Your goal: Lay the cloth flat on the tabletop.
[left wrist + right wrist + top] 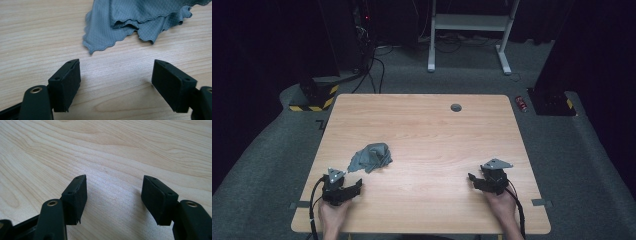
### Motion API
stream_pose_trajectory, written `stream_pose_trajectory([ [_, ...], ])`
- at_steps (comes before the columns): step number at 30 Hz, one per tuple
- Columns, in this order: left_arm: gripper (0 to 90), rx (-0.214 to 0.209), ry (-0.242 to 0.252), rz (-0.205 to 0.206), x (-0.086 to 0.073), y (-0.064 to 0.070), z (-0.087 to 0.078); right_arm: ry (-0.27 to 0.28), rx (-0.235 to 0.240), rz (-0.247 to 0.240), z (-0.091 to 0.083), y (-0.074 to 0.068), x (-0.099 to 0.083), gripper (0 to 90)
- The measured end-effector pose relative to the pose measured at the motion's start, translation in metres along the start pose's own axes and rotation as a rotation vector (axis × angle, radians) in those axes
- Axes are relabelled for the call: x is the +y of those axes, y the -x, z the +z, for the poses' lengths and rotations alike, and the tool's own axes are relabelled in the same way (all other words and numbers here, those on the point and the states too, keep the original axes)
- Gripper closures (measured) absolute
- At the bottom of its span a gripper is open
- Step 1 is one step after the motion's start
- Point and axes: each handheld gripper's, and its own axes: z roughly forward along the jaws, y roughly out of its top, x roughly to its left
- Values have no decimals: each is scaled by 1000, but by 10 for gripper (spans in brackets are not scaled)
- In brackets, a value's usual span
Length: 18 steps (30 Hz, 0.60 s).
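A crumpled grey cloth (371, 157) lies on the near-left part of the tabletop (437, 135). The left tool (355, 188) rests just near of it, jaws spread wide, grasping nothing; a scalloped cloth corner lies just beyond its jaws, seemingly untouched. The right tool (472, 180) sits near-right, well apart, likewise released over bare wood.

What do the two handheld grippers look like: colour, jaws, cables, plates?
Both the left gripper and the right gripper are black, each topped by a grey three-cornered plate. Each has two blocky black jaw pads with small screw holes, on arms with brass-coloured pivot bushings. A black cable trails from each. Forearms are bare, with no sleeves.
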Motion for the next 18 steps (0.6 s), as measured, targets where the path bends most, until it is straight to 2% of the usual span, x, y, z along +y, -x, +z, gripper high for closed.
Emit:
stream_pose_trajectory([
  [4,235,-23,15,-3,5,3,-1,0,0,0,0,0,0,372],
  [18,189,-76,3,22,23,15,7,0,1,0,0,0,0,369],
])
